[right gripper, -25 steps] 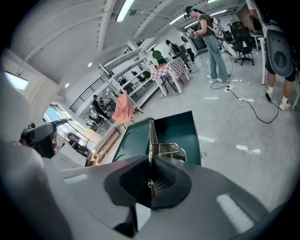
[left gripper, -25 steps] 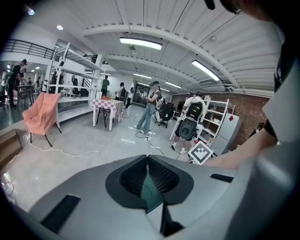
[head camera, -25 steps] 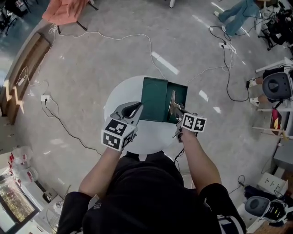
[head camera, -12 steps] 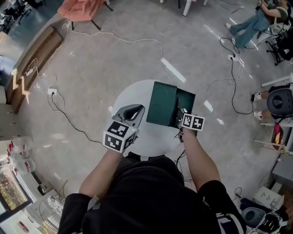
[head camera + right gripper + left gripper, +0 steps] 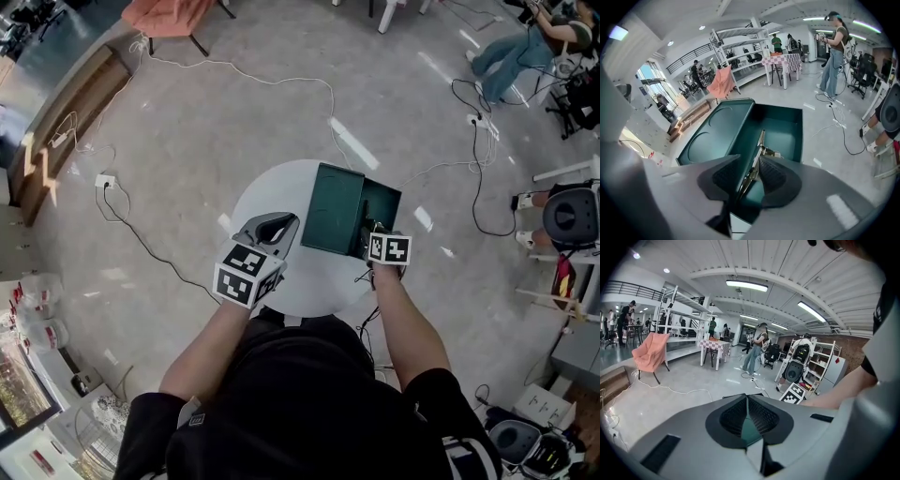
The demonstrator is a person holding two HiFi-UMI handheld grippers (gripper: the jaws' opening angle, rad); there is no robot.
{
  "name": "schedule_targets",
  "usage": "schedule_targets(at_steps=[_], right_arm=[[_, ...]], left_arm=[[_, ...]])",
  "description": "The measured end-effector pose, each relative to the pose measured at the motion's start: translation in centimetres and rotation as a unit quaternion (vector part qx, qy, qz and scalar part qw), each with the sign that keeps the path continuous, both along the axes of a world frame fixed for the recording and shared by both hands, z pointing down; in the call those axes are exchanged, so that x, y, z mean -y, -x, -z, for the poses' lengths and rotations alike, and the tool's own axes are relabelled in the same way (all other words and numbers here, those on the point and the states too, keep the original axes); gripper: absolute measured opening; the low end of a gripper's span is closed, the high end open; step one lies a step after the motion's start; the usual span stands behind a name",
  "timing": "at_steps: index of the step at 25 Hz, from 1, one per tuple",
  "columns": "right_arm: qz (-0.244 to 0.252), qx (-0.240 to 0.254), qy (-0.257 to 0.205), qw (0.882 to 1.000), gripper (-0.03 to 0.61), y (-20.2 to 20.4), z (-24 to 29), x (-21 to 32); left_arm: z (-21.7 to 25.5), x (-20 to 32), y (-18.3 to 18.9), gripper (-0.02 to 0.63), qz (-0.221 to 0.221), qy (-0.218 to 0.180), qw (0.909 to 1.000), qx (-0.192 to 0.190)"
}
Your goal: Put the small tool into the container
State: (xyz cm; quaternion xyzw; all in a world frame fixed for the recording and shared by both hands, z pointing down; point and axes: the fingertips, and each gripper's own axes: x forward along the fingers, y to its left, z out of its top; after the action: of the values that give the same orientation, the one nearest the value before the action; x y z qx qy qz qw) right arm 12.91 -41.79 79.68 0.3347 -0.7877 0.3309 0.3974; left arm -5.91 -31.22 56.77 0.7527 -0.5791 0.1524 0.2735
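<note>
A dark green container (image 5: 382, 199) stands on a round white table (image 5: 251, 195), its lid (image 5: 333, 208) thrown open to the left. My right gripper (image 5: 372, 231) hangs over the box's near edge. In the right gripper view its jaws (image 5: 750, 165) are opening. The slim metal tool (image 5: 760, 142) runs between them and down into the container (image 5: 787, 124), beside the lid (image 5: 715, 131). My left gripper (image 5: 284, 223) is left of the lid with nothing in it. Its tips (image 5: 747, 398) meet in the left gripper view.
White cables (image 5: 281, 80) trail over the concrete floor beyond the table, and a salmon chair (image 5: 173, 14) stands far left. A standing person (image 5: 833, 51) and a checkered table (image 5: 783, 61) are beyond the box. Shelving and equipment line the right side.
The tool stuck up over the box's inner edge; now it sits lower inside the box and the right gripper has drawn slightly nearer to me. The left gripper has hardly moved.
</note>
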Motion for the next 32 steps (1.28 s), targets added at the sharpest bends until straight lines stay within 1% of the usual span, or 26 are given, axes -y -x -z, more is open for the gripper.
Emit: schedule_targets(at_steps=[4,9,16,20,23,25,28,30,32], right_arm=[[0.0,-0.01,-0.009,1.0,0.147,-1.4,0.6,-0.1],[-0.019,0.007,-0.009,1.0,0.147,-3.0,1.3,0.0],[-0.029,0.021,-0.011,0.999,0.147,-3.4,1.8,0.0],[-0.026,0.028,-0.039,0.999,0.136,-3.0,3.2,0.1],[-0.024,0.06,-0.056,0.996,0.117,-1.7,5.0,0.4],[-0.012,0.082,-0.071,0.994,0.107,-0.8,6.5,0.6],[0.013,0.101,-0.094,0.99,0.107,0.2,8.6,0.5],[0.014,0.112,-0.11,0.987,0.106,0.6,10.3,0.5],[0.009,0.124,-0.131,0.984,0.063,1.0,12.5,0.2]], left_arm=[[0.2,0.5,-0.7,0.018,-0.01,-0.003,0.9999,-0.004],[0.5,1.3,-2.3,0.018,-0.031,-0.008,0.9995,-0.007],[1.0,2.0,-3.3,0.018,-0.045,-0.012,0.9989,-0.007],[1.2,1.9,-2.9,0.018,-0.046,-0.015,0.9988,-0.009],[1.7,2.1,-2.2,0.018,-0.05,-0.024,0.9984,-0.009],[2.2,2.4,-2.1,0.018,-0.055,-0.031,0.9979,-0.009],[2.8,2.6,-2.4,0.018,-0.066,-0.042,0.9969,-0.009],[3.2,2.6,-2.4,0.018,-0.074,-0.05,0.9959,-0.008],[3.6,2.2,-2.1,0.015,-0.083,-0.06,0.9947,-0.003]])
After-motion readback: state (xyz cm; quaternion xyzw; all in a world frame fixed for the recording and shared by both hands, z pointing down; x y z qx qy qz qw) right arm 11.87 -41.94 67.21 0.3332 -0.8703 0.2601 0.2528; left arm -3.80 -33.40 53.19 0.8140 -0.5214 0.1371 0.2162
